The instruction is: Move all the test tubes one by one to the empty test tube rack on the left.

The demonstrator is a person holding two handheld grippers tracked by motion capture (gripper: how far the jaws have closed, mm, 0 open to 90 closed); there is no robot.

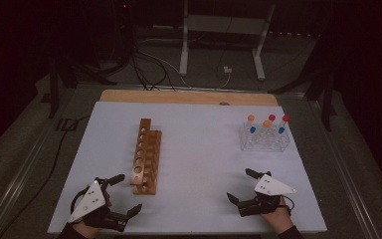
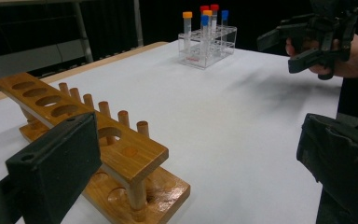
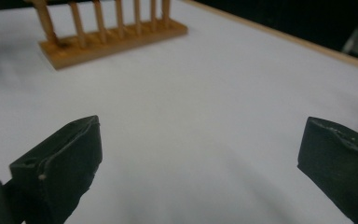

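Tubes [image 1: 267,125] all in clear rack [image 1: 265,143] | wooden rack [image 1: 145,157] empty (nothing moved) | left gripper [image 1: 123,195], right gripper [image 1: 242,185] released, empty

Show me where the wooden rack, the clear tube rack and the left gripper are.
wooden rack [image 1: 145,157], high view, on its holed top board.
clear tube rack [image 1: 265,140], high view, on its clear front wall.
left gripper [image 1: 124,195], high view, midway between its open jaws.
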